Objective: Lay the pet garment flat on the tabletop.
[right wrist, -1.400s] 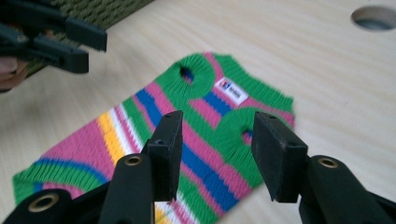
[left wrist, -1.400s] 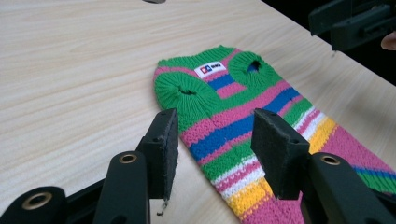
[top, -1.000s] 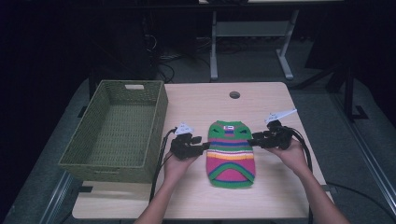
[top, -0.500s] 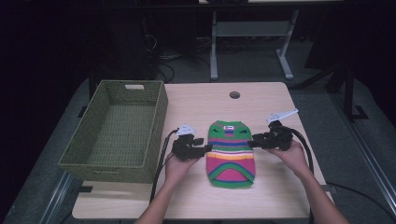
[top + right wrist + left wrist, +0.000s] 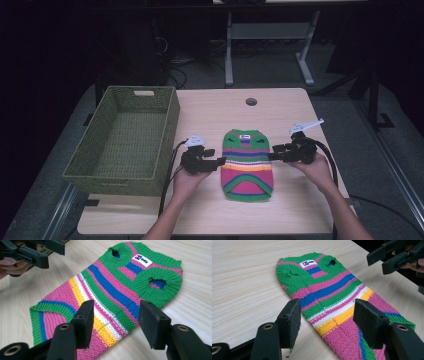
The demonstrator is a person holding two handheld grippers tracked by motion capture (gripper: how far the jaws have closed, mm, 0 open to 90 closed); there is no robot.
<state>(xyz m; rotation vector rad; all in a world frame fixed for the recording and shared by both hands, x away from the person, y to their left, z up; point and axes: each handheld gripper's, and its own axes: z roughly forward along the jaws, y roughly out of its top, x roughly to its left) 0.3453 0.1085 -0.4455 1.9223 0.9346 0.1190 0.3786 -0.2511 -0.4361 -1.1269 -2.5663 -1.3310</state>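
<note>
A striped sweater [image 5: 248,164] is lying flat on the bench [image 5: 280,105], near the middle, with its collar at the far end and its hem at the near end. It is being flanked by two claws: the left claw [image 5: 219,161] is being held just beside its left edge, and the right claw [image 5: 273,154] just beside its right edge. Both are being held released, with nothing pinched; in the left gripper view the pads [image 5: 292,319] are standing apart above the knit [image 5: 332,302], and in the right gripper view the same is being shown over the sweater [image 5: 110,295]. A green basket [image 5: 100,170] is standing at the left of the bench, apart from the garment.

The step in hand is being judged as a smoothing or a release of the sweater's sides before a fold. For that to be done well, each claw is best being kept low and level, and only the edge of the fabric is being taken, at matching heights on both sides, so that the stripes are not being skewed.

Against the earlier frames, the jaws of both claws have just been opening, and no fabric is being gripped between them; the sweater is lying in the same place, and the basket is unmoved.
</note>
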